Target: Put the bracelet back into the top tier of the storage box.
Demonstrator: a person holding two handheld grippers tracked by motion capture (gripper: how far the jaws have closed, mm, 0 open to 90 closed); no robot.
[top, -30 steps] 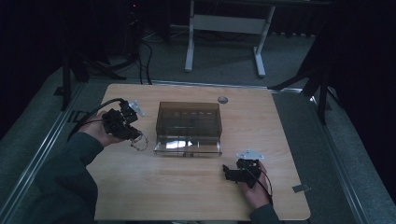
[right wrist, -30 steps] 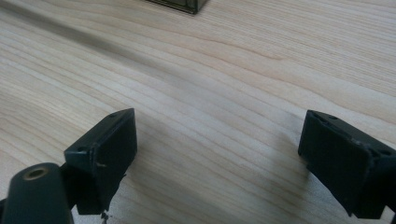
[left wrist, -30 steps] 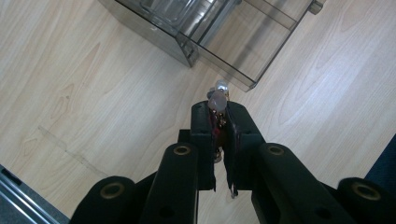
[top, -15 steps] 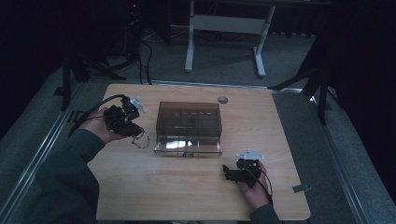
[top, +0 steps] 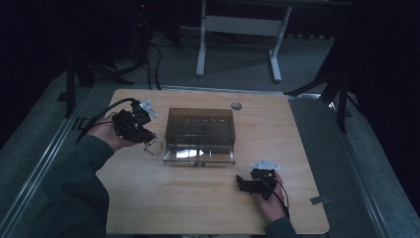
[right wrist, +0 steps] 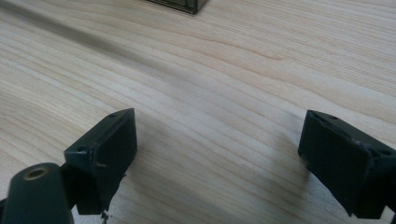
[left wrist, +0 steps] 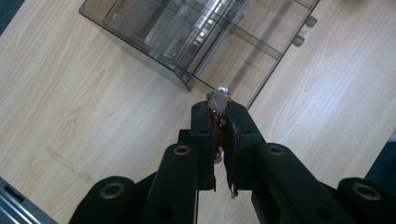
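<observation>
A smoky transparent plastic box [top: 200, 131] with dividers stands mid-table, its low front tray facing the person. My left gripper [top: 143, 134] hovers just left of it, shut on a small piece of jewellery [left wrist: 216, 100] with a pale pink bead and red and gold parts. A thin loop of it [top: 154, 145] hangs below the jaws. In the left gripper view the box corner [left wrist: 187, 32] lies right beyond the gripper [left wrist: 219, 112]. My right gripper [top: 242, 182] rests low at the front right, open, with bare wood between its fingers [right wrist: 217, 140].
A small round grey disc [top: 236, 105] sits in the tabletop behind the box. A grey scrap [top: 317, 200] lies near the table's right front edge. A white desk frame [top: 237, 25] stands on the carpet beyond the table.
My left gripper has drifted slightly toward the box with the jewellery still held. The right gripper has stayed in place.
</observation>
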